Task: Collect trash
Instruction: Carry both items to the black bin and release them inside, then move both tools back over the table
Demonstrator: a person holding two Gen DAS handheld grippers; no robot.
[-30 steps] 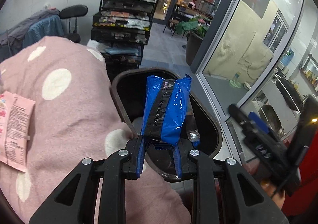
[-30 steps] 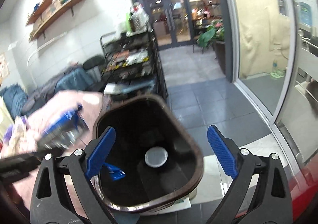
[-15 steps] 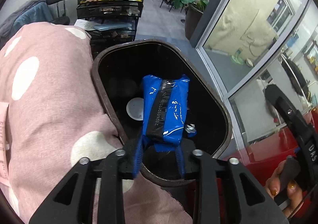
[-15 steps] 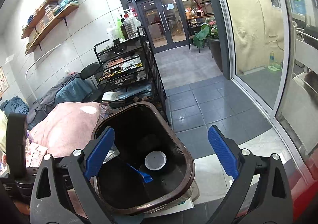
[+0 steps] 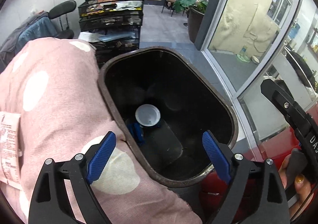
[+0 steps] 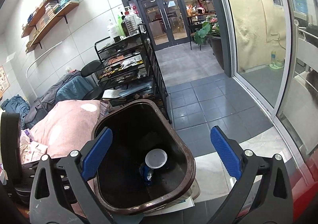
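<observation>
A dark brown trash bin [image 5: 224, 104] stands open below me; it also shows in the right wrist view [image 6: 190, 166]. At its bottom lie a blue wrapper [image 5: 136, 131] and a white round lid [image 5: 147, 115]; the right wrist view shows the same wrapper [image 6: 147, 173] and lid [image 6: 156, 158]. My left gripper [image 5: 159, 156] is open and empty above the bin's near rim. My right gripper [image 6: 160, 154] is open and empty above the bin.
A pink polka-dot cushion [image 5: 49, 104] presses against the bin's left side, with a pink paper packet [image 5: 9, 146] on it. A black wire rack [image 6: 127, 68] stands behind the bin. Glass doors [image 6: 258, 45] are on the right. The other gripper's body [image 5: 294, 124] is at right.
My left gripper opened and let go of the blue wrapper, which dropped to the bottom of the bin. The right gripper stayed open and drew back a little.
</observation>
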